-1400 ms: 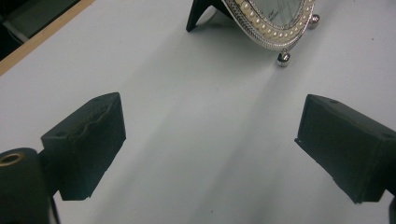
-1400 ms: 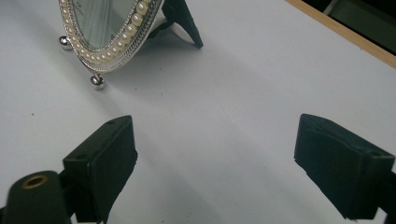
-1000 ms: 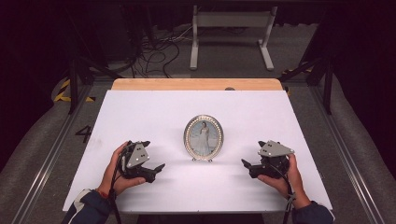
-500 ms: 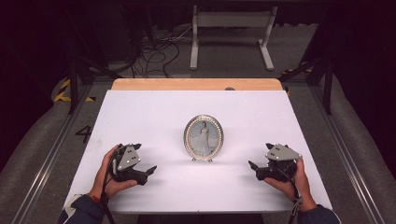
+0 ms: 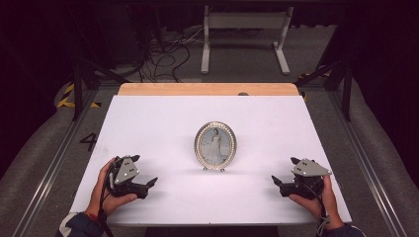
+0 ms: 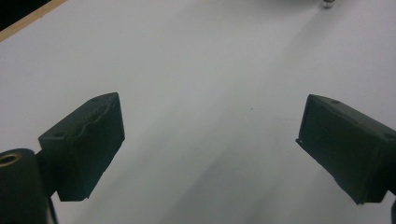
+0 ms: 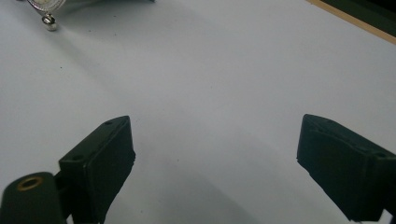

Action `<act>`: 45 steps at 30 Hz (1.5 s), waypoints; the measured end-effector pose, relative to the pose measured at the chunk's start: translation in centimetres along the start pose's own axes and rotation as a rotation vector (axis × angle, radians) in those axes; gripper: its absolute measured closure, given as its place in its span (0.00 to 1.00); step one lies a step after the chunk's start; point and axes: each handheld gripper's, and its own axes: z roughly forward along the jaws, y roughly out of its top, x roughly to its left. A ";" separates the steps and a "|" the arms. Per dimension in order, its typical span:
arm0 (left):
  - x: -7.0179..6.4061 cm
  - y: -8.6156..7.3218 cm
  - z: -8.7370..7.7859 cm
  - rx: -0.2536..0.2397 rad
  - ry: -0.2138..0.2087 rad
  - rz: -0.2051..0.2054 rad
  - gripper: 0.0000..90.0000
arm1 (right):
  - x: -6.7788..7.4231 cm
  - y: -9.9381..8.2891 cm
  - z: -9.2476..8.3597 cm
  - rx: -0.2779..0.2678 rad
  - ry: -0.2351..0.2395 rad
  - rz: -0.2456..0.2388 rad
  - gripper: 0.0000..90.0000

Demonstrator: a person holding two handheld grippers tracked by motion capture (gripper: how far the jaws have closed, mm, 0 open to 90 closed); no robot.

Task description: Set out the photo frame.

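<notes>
From above we see an upright oval picture frame (image 5: 215,146) between left gripper (image 5: 143,185) and right gripper (image 5: 279,183), both wide open and empty in their own views.

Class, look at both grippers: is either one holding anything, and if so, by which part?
Nothing is held. The left gripper and the right gripper are both open over the table, apart from the oval picture frame.

Oval picture frame (image 5: 215,146), centre of the high view: the portrait inside is too small to resolve beyond a standing figure in white. In the right gripper view its beaded rim and one ball foot (image 7: 48,22) are cut off at the upper left edge. In the left gripper view, one foot (image 6: 329,4) shows at the top edge.
</notes>
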 end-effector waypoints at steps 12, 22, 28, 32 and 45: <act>0.7 -1.7 -1.5 -0.020 -0.004 -0.074 0.08 | -0.5 -1.5 -0.9 -0.026 -0.008 0.041 0.12; 1.3 -2.6 -2.3 -0.030 -0.008 -0.109 0.08 | -0.6 -1.8 -1.2 -0.046 -0.025 0.060 0.12; 1.2 -2.7 -2.3 -0.039 -0.011 -0.112 0.08 | -0.5 -1.7 -1.2 -0.047 -0.034 0.065 0.12; 0.9 -2.8 -2.3 -0.034 -0.017 -0.108 0.08 | -0.4 -1.7 -1.2 -0.044 -0.035 0.066 0.12; 1.0 -2.7 -2.1 -0.031 -0.015 -0.101 0.08 | -0.4 -1.8 -0.9 -0.033 -0.029 0.064 0.12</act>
